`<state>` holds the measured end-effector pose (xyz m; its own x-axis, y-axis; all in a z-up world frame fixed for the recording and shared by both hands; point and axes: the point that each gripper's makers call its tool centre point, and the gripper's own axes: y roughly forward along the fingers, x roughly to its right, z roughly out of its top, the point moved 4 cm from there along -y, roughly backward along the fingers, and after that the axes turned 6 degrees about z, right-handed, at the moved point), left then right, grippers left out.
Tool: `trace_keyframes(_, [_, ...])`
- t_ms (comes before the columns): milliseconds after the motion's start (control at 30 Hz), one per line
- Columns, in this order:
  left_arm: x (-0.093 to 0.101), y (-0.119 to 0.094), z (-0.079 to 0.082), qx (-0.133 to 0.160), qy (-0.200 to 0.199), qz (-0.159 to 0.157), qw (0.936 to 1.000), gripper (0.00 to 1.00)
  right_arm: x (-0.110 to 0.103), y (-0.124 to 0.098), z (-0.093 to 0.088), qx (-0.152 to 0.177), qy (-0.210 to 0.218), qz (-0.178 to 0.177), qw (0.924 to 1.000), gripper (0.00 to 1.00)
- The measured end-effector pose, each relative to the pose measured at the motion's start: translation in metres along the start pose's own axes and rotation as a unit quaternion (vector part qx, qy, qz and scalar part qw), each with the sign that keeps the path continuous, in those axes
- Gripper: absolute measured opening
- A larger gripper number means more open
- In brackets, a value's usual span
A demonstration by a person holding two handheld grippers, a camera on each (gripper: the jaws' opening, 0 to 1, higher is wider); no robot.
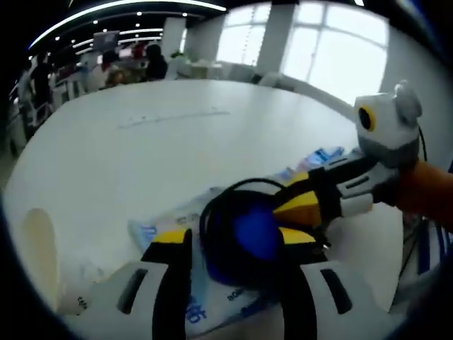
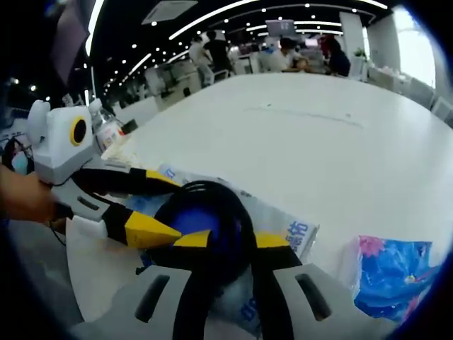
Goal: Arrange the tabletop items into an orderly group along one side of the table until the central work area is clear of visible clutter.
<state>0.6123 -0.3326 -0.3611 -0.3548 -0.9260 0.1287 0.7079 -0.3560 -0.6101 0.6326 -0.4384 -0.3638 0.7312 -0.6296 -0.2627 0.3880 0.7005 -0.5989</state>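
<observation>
- Left gripper view: the left gripper (image 1: 230, 244) and the right gripper (image 1: 301, 219) both pinch one coil of black cable (image 1: 237, 234), which lies on one white packet (image 1: 180, 230) near the table (image 1: 141, 142) edge. The middle looks bare.
- Right gripper view: one blue flowery packet (image 2: 393, 276) waits near the same edge, so tidying looks unfinished.

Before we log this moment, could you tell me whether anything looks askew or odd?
Both grippers meet at one black cable coil lying askew on a white packet; a blue floral packet lies apart.
</observation>
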Motion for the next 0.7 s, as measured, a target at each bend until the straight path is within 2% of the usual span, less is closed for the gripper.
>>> trace_keyframes(433, [-0.0021,0.0036,-0.0012,-0.006,-0.009,0.023,0.9997,0.32,-0.0017,0.0007,0.0004,-0.005,-0.009,-0.008,0.9999,0.21])
trace_keyframes(700, [-0.0036,0.0041,0.0,-0.001,-0.007,0.037,0.9993,0.27,-0.0034,0.0026,0.002,-0.014,-0.019,-0.037,0.999,0.2])
